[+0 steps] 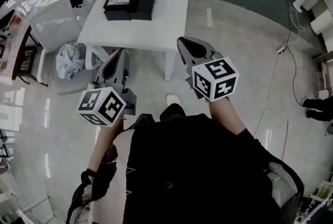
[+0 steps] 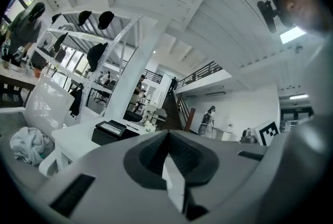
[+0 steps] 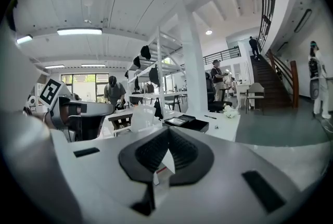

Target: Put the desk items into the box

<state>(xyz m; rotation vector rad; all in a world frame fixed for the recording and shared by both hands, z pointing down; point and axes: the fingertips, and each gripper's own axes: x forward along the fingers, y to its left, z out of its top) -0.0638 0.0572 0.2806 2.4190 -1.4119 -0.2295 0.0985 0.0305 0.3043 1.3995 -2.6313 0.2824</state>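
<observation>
Both left tool (image 1: 117,57) and right tool (image 1: 185,44) seem level.

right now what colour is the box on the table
Black; the box shows best in the head view.

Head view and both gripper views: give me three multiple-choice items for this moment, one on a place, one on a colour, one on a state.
1. The box is: A. beneath the table; B. on top of the table; C. held up by a hand-held gripper.
2. The box is: A. white; B. red; C. black.
3. The left hand-held gripper and the right hand-held gripper are: A. both shut and empty; B. both wide open; C. both clamped on a cup.

Answers:
1 B, since the head view shows it resting on the tabletop.
2 C, since it reads black against the white top.
3 A, since each gripper view shows the jaws together with nothing between them.
</observation>
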